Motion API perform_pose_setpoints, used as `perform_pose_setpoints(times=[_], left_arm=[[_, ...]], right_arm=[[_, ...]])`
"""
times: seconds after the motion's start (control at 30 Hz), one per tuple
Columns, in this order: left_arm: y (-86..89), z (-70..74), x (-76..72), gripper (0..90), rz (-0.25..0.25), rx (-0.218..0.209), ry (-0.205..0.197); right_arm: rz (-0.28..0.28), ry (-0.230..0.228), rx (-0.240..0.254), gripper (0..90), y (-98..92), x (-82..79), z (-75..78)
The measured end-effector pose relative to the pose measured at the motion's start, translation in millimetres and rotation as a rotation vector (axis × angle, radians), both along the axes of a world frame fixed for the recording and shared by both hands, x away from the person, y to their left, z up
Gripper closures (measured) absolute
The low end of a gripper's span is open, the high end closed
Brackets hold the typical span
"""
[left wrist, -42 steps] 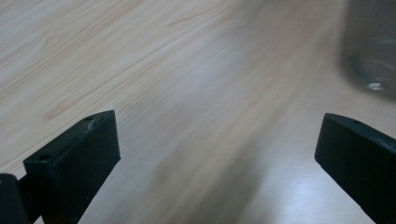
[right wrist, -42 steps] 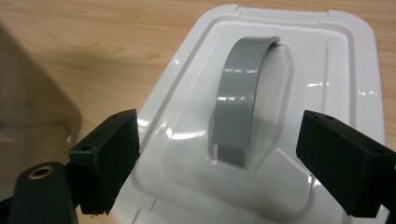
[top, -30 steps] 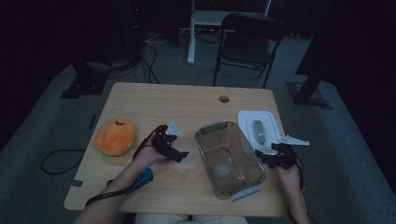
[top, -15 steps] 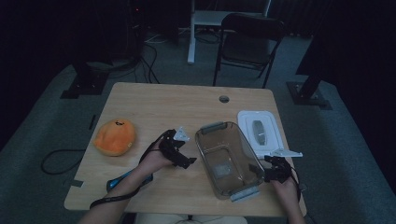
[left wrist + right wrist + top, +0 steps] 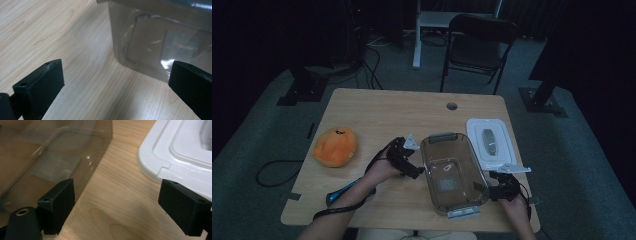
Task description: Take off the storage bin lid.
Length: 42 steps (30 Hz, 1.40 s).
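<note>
A clear, smoky plastic box [image 5: 452, 172] stands open-topped on the wooden table [image 5: 382, 115], right of centre. My left gripper [image 5: 414, 170] is open at the box's left wall [image 5: 150, 45], jaws wide apart with bare wood between them. At the box's near right corner my right gripper [image 5: 492, 191] is open too; its left jaw lies against the clear wall [image 5: 57, 157] and its right jaw is beside the white lid [image 5: 180, 152]. That white lid [image 5: 490, 141] lies flat to the right of the box. An orange plush toy [image 5: 335, 146] sits at the table's left.
A round cable hole [image 5: 452, 106] is in the table near its far edge. A black folding chair [image 5: 479, 42] and a white stand [image 5: 432, 25] are on the carpet beyond the table. Dark stand feet [image 5: 302, 90] flank the table. A cable [image 5: 277, 170] trails off the left.
My left gripper moved right and forward up to the box's left wall. My right gripper drew back toward the near right corner of the box.
</note>
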<state>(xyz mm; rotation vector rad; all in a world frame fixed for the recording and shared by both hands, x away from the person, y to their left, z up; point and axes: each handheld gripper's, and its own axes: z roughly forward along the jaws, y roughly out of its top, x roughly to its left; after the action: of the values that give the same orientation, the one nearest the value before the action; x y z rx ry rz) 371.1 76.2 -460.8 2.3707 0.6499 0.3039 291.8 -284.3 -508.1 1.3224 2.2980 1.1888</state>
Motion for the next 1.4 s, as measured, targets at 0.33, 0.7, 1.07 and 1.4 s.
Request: perform_pose_setpoints(times=[0.33, 0.7, 1.07, 1.4], left_arm=[[6.1, 1.5, 12.2, 0.6, 0.031, 0.013, 0.002], [15.7, -2.8, 26.8, 0.7, 0.056, 0.016, 0.018], [27.7, -3.2, 33.8, 0.6, 0.065, 0.017, 0.031], [49.9, 10.5, 33.0, 0.7, 0.098, 0.005, 0.04]], right_arm=[[0.055, 0.009, -0.009, 13.8, 15.6, -7.5, -3.6], [0.113, -0.014, 0.003, 13.8, 38.7, -10.7, -7.0], [0.128, -0.033, -0.016, 13.5, 55.7, -7.3, -7.9], [0.113, -0.049, -0.069, 13.5, 51.8, -8.6, -11.2]])
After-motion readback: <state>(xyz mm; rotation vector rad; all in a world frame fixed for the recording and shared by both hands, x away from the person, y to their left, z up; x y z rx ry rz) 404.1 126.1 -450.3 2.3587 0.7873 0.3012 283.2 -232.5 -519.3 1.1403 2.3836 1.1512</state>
